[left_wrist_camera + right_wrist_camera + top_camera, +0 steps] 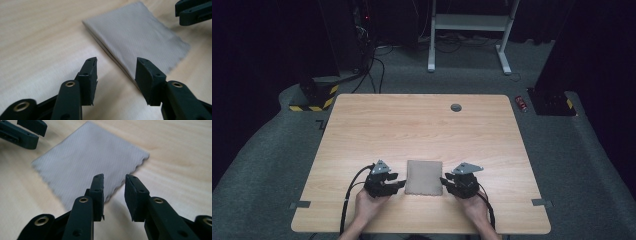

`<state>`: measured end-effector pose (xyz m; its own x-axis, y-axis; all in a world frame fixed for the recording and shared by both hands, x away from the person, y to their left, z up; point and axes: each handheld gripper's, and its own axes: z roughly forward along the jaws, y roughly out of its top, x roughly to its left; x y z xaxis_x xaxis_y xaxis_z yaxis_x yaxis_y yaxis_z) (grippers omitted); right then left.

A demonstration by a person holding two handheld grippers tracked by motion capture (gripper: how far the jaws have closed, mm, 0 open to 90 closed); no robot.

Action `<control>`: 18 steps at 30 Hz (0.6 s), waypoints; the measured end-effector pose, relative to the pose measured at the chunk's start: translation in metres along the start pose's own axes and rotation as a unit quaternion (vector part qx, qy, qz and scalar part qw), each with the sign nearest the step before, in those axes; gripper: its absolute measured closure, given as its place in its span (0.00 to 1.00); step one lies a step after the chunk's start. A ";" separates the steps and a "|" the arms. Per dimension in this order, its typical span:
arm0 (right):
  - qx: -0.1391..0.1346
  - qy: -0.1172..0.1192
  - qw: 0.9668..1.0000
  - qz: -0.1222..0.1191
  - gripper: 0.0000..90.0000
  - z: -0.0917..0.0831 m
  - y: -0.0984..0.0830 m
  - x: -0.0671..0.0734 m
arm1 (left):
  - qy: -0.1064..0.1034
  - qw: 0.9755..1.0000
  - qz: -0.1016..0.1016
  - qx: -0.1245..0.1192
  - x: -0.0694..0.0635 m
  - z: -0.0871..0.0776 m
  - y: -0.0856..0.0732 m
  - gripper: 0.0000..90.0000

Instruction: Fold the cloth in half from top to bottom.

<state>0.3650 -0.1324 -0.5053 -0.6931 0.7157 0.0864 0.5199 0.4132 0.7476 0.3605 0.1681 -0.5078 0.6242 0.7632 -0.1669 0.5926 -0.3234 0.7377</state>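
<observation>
One folded grey cloth (424, 177), zigzag-edged

Table evenly lit; surroundings dark; close-ups soft.

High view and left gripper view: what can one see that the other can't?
High view alone: the person's hands, the floor, a white frame past the table, a red can, and a grey disc on the tabletop.

Left gripper view alone: a close look at the cloth's folded edge, with layers showing, and its fine weave.

Both: the wooden table, the cloth lying flat, and the left gripper and right gripper at opposite sides of it, open and holding nothing.
</observation>
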 end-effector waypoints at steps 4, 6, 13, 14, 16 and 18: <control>-0.003 -0.015 1.000 0.010 0.75 0.015 0.017 -0.009 | 0.020 1.000 -0.002 0.009 0.005 0.019 0.019 0.54; -0.004 -0.023 1.000 0.020 0.75 0.023 0.024 -0.014 | 0.026 1.000 -0.008 0.006 0.008 0.025 0.026 0.54; 0.004 -0.035 0.998 0.057 0.74 0.043 0.033 -0.032 | 0.051 0.998 -0.022 0.021 0.022 0.046 0.039 0.55; 0.004 -0.035 0.998 0.057 0.74 0.043 0.033 -0.032 | 0.051 0.998 -0.022 0.021 0.022 0.046 0.039 0.55; 0.018 -0.036 0.998 0.057 0.74 0.051 0.032 -0.034 | 0.051 0.998 -0.018 0.027 0.023 0.050 0.040 0.57; 0.020 -0.033 0.998 0.051 0.79 0.053 0.033 -0.035 | 0.051 0.998 -0.008 0.031 0.022 0.052 0.042 0.60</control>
<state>0.4326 -0.1135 -0.5190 -0.6015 0.7905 0.1153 0.6061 0.3576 0.7104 0.4253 0.1418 -0.5147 0.5609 0.8208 -0.1080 0.6346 -0.3425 0.6928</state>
